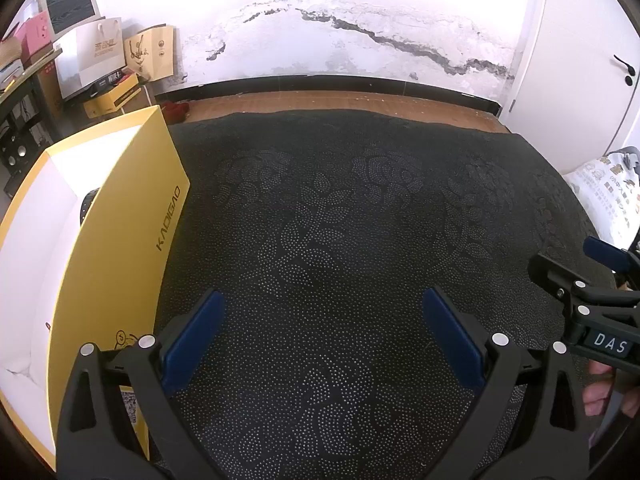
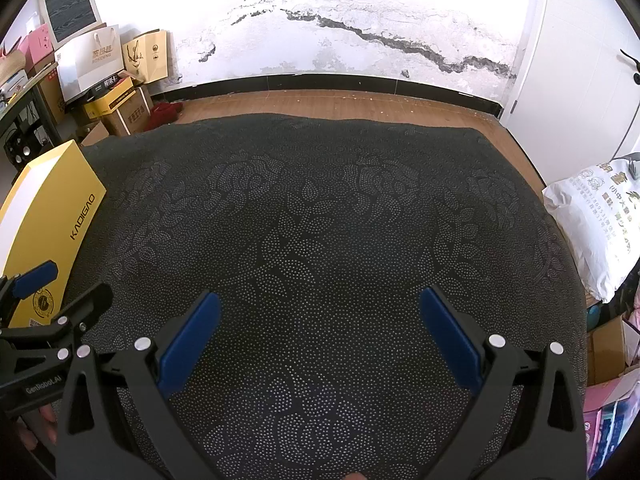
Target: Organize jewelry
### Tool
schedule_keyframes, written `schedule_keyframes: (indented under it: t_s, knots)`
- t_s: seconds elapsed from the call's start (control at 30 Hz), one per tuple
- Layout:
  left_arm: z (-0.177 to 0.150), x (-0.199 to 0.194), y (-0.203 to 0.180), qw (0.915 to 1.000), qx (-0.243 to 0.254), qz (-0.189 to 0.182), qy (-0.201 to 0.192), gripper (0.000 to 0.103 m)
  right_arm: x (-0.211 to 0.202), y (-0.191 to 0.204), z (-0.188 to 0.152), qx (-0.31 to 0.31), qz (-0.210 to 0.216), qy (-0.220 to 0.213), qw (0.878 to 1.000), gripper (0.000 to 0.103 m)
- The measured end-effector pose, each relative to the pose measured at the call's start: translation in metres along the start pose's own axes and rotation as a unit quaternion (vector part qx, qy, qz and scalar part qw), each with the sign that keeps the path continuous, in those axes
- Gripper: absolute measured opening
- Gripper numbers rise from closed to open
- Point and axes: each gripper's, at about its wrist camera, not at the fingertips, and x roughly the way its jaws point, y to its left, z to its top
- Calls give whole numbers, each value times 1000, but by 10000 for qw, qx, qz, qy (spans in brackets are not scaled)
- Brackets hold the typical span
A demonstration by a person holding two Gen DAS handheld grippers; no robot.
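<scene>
Both fisheye views low over dark dotted floral cloth [image 1: 320, 220], facing cracked white wall [image 2: 340, 40]. Left view hugs open yellow cardboard box [image 1: 120, 240]; right view sits farther right. Shared: cloth, box, wall.

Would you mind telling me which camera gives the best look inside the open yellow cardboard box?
The left wrist view: the open yellow cardboard box sits close, showing its white interior and a dark object partly hidden behind its wall. The right wrist view shows only the box's yellow outer side and top edge, farther off, with nothing of its contents.
</scene>
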Motion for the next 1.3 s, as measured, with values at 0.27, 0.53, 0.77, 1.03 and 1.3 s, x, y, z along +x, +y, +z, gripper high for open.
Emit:
schedule_keyframes:
  t_s: [0.27,0.53,0.77,1.03,1.3]
  knots:
    - [0,-1,0,10000,-2,-18,-4,97,0,-1,1,6,-3,4,10000,96]
    - [0,-4,1,10000,-30,-22,-29,97,-3,-3,1,1,-1,-35,10000,96]
    - [1,-5,0,10000,-8,-8,-49,97,-3,-4,1,7,-4,-27,10000,96]
    - [1,-5,-1,10000,1,4,-33,97,-4,-4,2,6,-7,-30,10000,96]
    - [3,-5,0,10000,4,15,-25,97,-4,-4,2,4,-10,-20,10000,96]
